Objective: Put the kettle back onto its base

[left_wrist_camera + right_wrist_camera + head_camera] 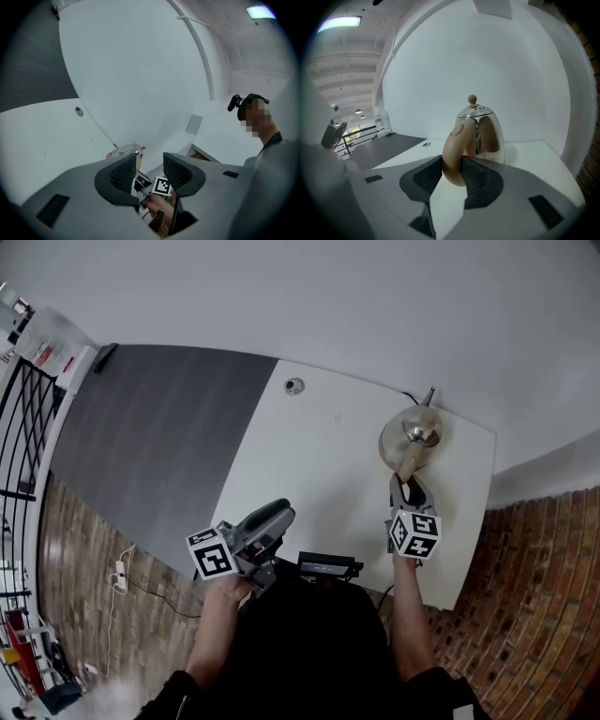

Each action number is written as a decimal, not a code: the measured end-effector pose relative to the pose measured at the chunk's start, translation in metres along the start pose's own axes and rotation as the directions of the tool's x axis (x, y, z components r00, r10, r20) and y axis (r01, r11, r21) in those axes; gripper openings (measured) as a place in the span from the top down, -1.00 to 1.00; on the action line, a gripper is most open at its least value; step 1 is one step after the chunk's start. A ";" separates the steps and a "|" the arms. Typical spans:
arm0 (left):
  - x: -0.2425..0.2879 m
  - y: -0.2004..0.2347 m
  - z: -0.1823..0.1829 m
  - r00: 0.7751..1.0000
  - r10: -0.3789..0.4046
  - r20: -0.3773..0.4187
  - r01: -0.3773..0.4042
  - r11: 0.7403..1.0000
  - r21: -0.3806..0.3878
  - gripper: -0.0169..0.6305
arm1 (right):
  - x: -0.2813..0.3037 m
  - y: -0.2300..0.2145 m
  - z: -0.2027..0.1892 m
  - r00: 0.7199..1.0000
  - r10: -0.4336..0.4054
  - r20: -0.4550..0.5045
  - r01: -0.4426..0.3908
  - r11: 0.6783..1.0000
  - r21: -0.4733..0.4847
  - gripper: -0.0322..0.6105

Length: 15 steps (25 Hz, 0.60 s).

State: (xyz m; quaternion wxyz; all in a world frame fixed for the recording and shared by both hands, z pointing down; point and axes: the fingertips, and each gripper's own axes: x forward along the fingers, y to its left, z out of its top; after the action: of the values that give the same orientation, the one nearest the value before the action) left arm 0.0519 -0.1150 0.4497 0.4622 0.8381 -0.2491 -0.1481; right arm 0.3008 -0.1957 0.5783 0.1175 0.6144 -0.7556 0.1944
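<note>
White table, one kettle: right hand-held gripper grips it, left hand-held gripper open

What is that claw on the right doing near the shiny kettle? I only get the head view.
Observer: In the right gripper view, the right gripper is clamped on the tan handle of the kettle, one pad on each side.
Operator: And the left one?
Observer: The left gripper view shows the left gripper with its jaws apart, holding nothing.
</note>
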 end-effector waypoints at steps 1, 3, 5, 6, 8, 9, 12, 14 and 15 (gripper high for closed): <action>-0.002 0.001 -0.002 1.000 0.014 0.000 -0.014 1.000 -0.001 0.37 | 0.000 0.000 0.000 1.000 0.003 0.005 -0.003 1.000 -0.001 0.48; -0.008 0.003 -0.007 0.999 0.045 -0.002 -0.045 0.999 -0.003 0.37 | 0.001 -0.001 0.002 1.000 0.008 0.019 -0.008 1.000 -0.004 0.48; -0.018 0.005 -0.012 0.997 0.076 -0.003 -0.076 0.997 -0.004 0.37 | 0.001 -0.002 0.003 0.999 0.013 0.031 -0.013 1.000 -0.005 0.48; -0.023 0.005 -0.013 0.996 0.089 -0.003 -0.089 0.996 -0.005 0.37 | 0.000 -0.002 0.003 0.999 0.013 0.032 -0.013 1.000 -0.006 0.48; -0.032 0.004 -0.013 0.995 0.102 -0.004 -0.102 0.995 -0.002 0.37 | -0.001 -0.003 0.002 1.000 0.003 0.021 -0.002 1.000 -0.014 0.48; -0.035 0.003 -0.012 0.995 0.102 -0.003 -0.102 0.995 0.002 0.37 | -0.002 -0.003 0.001 1.000 -0.008 0.013 0.008 1.000 -0.016 0.48; -0.039 -0.002 -0.005 0.997 0.072 -0.005 -0.072 0.997 0.018 0.37 | -0.013 -0.003 -0.001 0.999 -0.042 0.000 0.042 0.999 -0.015 0.48; -0.039 -0.008 0.000 0.999 0.029 -0.019 -0.029 0.999 0.030 0.37 | -0.026 -0.002 -0.002 0.997 -0.071 -0.001 0.071 0.997 -0.014 0.48; -0.040 -0.011 0.002 1.000 0.004 -0.028 -0.003 0.999 0.034 0.37 | -0.033 -0.002 -0.003 0.996 -0.087 0.001 0.087 0.996 -0.013 0.48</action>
State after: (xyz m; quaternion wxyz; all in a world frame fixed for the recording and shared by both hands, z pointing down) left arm 0.0212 -0.0893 0.4404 0.4515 0.8474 -0.2465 -0.1311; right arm 0.3095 -0.1653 0.5670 0.1298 0.6459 -0.7294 0.1841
